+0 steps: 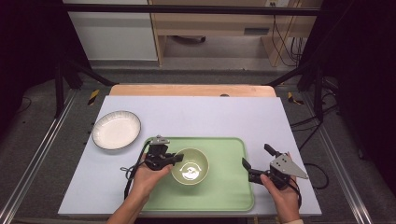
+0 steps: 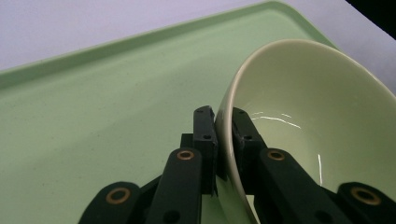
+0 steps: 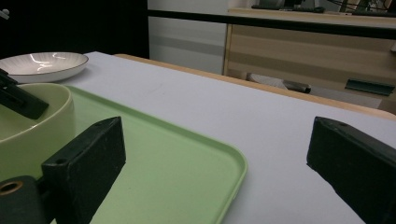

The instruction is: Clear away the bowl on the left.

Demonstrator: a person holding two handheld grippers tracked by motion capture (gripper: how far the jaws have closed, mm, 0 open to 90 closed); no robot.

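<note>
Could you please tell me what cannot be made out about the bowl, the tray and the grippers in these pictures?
- Bowl: in the left gripper view its underside is hidden behind its own wall, so whether it is lifted off the tray is unclear.
- Left gripper: in the high view its tips at the bowl's rim are too small to judge.
- Right gripper: in the right gripper view both jaws are cut off by the lower edge.

The green bowl (image 1: 190, 166) stands mid-tray, blocking passage there. The green tray (image 1: 229, 189) lies bare to its right. The white plate (image 1: 116, 129) occupies the table's (image 1: 210, 112) left; its far side is open.
</note>
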